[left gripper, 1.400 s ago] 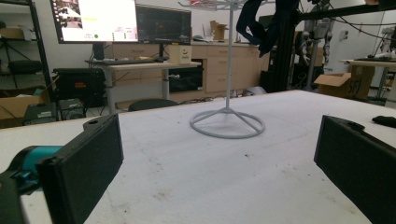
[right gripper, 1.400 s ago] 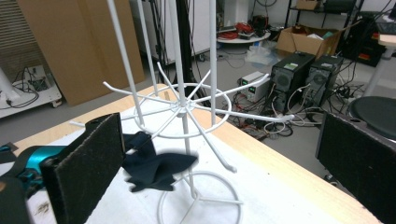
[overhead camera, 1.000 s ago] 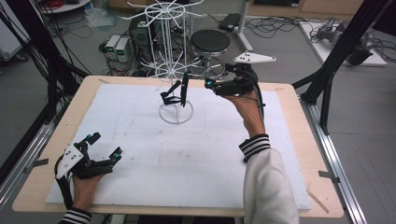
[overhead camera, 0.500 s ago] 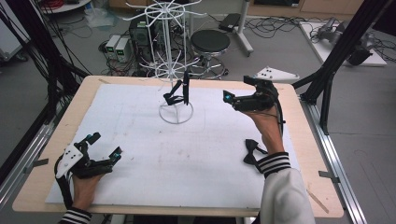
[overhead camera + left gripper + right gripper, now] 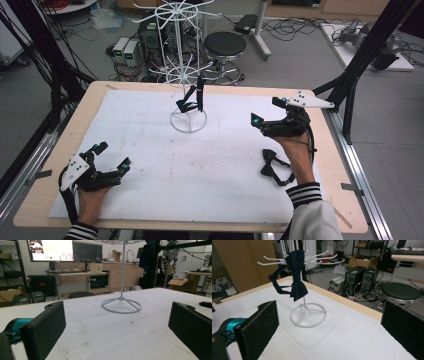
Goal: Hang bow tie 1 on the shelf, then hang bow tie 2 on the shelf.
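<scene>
Bow tie no. 2 (image 5: 275, 167) flat on white mat, near-right part of tabletop (image 5: 330, 165), just left of right forearm. Long axis runs approx far-left to near-right; strap loop trails toward near-right. Not held, not touched.

Right gripper (image 5: 270, 116) raised above mat, farther from the person than the tie; jaws spread apart, empty, pointing left/far toward rack. Tie thus lies behind and below the jaws, nearer the person, on wrist side. In right gripper view both black pads wide apart w/ nothing between; white wire rack (image 5: 308, 315) dead ahead.

Bow tie no. 1 (image 5: 295, 277) already hung on lower rack arm, dark, drooping over ring base; strap looped to its left. In high view same tie at (image 5: 192, 99).

Left gripper (image 5: 107, 162) low at near-left of mat, jaws released, empty, resting by hand. Well apart from tie no. 2, whole mat width between. In left gripper view rack base ring (image 5: 121, 305) ahead; dark scrap at far right edge, prob. tie no. 2 (image 5: 205, 304).

Judgement: right hand much nearer. Next move prob. = draw right gripper back toward near side and down, rotate jaws to cross tie's long axis at knot. Risk: pinching strap only, tie dangles lopsided.
</scene>
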`<state>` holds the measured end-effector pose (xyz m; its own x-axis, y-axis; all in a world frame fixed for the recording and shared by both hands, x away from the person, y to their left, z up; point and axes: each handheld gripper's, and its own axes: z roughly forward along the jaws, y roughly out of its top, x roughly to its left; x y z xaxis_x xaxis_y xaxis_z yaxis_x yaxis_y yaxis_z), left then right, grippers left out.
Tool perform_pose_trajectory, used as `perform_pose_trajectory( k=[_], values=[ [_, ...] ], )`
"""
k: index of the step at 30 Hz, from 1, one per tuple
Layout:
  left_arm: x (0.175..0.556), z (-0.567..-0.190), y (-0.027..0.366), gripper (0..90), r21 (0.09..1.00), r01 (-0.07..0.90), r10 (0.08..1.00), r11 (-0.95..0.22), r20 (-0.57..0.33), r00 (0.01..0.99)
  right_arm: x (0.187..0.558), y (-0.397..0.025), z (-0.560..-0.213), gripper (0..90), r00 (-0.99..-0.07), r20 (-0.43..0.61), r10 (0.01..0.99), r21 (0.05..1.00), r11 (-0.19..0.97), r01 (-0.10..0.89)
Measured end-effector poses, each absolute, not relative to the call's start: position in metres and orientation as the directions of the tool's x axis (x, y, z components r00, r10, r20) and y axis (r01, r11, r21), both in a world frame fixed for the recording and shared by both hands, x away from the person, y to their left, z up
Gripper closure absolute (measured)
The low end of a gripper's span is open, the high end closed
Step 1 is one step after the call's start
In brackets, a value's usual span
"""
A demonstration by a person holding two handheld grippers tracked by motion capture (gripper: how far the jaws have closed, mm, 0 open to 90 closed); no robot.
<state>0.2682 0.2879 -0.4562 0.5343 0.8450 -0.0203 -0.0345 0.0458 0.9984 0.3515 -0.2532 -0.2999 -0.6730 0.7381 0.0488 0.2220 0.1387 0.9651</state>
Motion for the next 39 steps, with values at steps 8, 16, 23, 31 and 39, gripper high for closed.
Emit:
perform_pose_trajectory(
  k=[8,16,23,31,39],
  values=[
    [0.268,-0.456,0.288,1.7,0.998,-0.036,0.845,0.045,-0.019,0.534,0.339,-0.263,-0.316,0.7,-0.662,0.068,0.747,0.967,0.115,0.228],
    [0.268,-0.456,0.288,1.7,0.998,-0.036,0.845,0.044,-0.018,0.534,0.329,-0.274,-0.331,0.7,-0.652,0.081,0.754,0.966,0.102,0.238],
    [0.268,-0.456,0.288,1.7,0.998,-0.036,0.845,0.043,-0.017,0.535,0.326,-0.281,-0.338,0.7,-0.637,0.096,0.765,0.962,0.092,0.256],
    [0.268,-0.456,0.288,1.7,0.998,-0.038,0.846,0.044,-0.017,0.534,0.326,-0.281,-0.338,0.7,-0.636,0.097,0.766,0.962,0.091,0.257],
    [0.268,-0.456,0.288,1.7,0.998,-0.037,0.844,0.048,-0.020,0.535,0.326,-0.281,-0.337,0.7,-0.627,0.100,0.773,0.960,0.091,0.265]
  ],
)
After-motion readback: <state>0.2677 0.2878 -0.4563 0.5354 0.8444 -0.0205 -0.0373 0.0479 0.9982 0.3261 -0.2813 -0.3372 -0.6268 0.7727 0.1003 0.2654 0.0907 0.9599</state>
